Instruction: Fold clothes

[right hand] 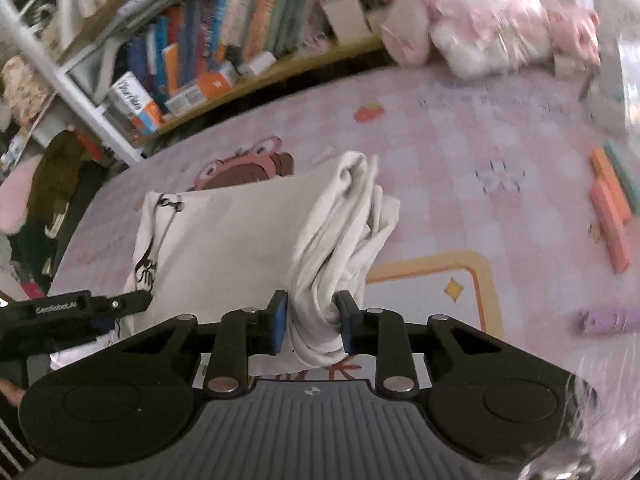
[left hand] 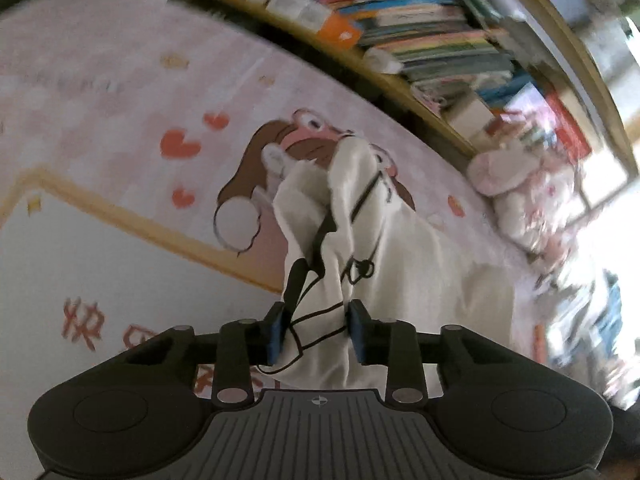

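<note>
We have both tongs clamped on the white garment: left tongs on its printed end, right tongs on a bunched end. It spans sideways between them over the pink play mat, stretching away from us.

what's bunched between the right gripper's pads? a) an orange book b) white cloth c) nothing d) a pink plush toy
b: in the right wrist view the right gripper is pinched on a gathered bunch of the white garment, which lies across the pink mat.
</note>
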Demonstrator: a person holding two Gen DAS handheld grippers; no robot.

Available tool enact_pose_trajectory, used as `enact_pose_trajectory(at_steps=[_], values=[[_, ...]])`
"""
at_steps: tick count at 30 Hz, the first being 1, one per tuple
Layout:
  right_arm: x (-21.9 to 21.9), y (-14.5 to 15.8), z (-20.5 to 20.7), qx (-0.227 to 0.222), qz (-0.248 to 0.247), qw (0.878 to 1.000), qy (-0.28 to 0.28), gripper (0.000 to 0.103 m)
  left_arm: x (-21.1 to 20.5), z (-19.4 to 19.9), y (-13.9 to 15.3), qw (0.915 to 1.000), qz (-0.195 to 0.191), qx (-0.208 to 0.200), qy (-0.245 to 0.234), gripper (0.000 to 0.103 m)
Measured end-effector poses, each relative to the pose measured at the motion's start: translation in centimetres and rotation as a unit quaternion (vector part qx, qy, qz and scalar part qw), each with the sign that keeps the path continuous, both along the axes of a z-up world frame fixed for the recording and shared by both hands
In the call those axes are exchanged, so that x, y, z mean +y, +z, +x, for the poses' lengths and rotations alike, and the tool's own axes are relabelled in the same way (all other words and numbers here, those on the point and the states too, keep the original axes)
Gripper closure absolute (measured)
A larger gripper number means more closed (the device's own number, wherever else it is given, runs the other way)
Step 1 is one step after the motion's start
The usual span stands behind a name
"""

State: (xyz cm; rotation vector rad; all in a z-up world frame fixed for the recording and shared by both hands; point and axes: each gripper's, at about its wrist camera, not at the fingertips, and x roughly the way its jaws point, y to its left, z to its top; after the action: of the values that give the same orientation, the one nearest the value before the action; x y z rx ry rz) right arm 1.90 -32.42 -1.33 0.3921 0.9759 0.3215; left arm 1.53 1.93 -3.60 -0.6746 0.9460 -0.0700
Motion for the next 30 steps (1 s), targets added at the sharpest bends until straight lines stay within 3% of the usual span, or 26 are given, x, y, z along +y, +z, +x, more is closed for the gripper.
enact_pose_trajectory(at_steps=[2,4,8,11,12,14,17,19,21,23,30], values=[[-0.9,-0.8,0.6,0.031,0.028,0.999,-0.022,0.067,0.8,0.2,-0.7,0.9993,-0.036,0.01,0.002,0.052],[-1.7,-1.5,1.3,0.054,0.051,0.997,-0.039,0.058,1.2,0.4,-1.4,0.9984,-0.054,0.018,0.0,0.047],[-2.5,-2.8,2.5,0.088,0.086,0.991,-0.056,0.053,1.8,0.9,-2.4,0.9956,-0.092,0.018,0.01,0.042],[-2.2,-3.2,3.3,0.095,0.107,0.988,-0.058,0.052,1.8,1.1,-2.7,0.9941,-0.105,0.014,0.022,0.045],[-1.8,-3.0,3.3,0.088,0.096,0.99,-0.051,0.058,1.7,1.1,-2.7,0.9943,-0.103,0.013,0.024,0.047],[-0.9,-2.4,3.2,0.073,0.068,0.994,-0.034,0.066,1.1,1.2,-2.6,0.9963,-0.081,0.02,0.022,0.065],[0.6,-1.2,2.7,0.034,0.02,0.999,-0.002,0.079,0.0,0.9,-1.0,0.9996,-0.027,0.001,0.011,0.075],[1.9,0.3,1.6,-0.02,-0.022,0.999,0.029,0.08,-1.4,0.5,0.6,0.999,0.029,-0.029,-0.016,0.076],[2.3,0.9,0.8,-0.041,-0.034,0.998,0.039,0.08,-2.3,0.2,1.4,0.9966,0.06,-0.041,-0.037,0.076],[2.3,1.0,0.4,-0.046,-0.035,0.998,0.04,0.081,-2.3,0.3,1.3,0.9969,0.06,-0.028,-0.043,0.076],[0.1,-1.0,1.4,0.018,0.013,1.0,0.001,0.078,-0.3,1.2,-0.2,0.9994,0.008,0.009,-0.032,0.068]])
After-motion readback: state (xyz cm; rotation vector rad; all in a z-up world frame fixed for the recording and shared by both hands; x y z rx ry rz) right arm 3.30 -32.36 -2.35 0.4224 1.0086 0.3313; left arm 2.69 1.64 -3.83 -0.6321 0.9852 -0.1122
